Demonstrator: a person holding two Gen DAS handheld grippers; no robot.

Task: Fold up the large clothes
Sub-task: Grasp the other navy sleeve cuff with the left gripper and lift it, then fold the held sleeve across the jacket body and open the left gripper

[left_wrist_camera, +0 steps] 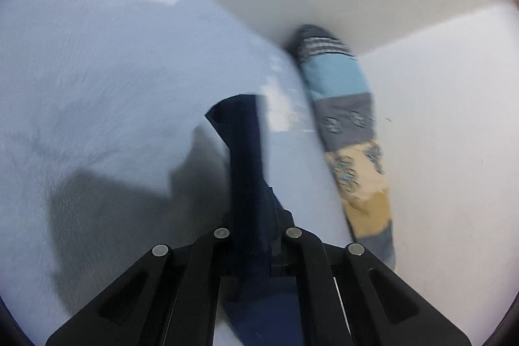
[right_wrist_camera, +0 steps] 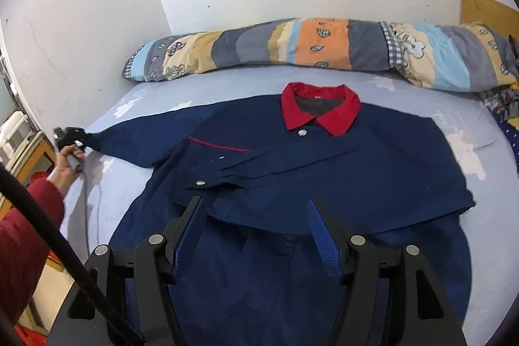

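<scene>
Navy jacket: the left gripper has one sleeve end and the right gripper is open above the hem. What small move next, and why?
Probably carry the left gripper inward, laying the sleeve across the navy jacket chest: that sleeve lies stretched out sideways on the bed, while the other side looks already folded in.

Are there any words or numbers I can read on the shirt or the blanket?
None can be read.
Shirt: a small label inside the red collar, too small and blurred to read.
Blanket: only leaf-like pictures, no letters.
Left wrist view: blurred, no text shows.
</scene>
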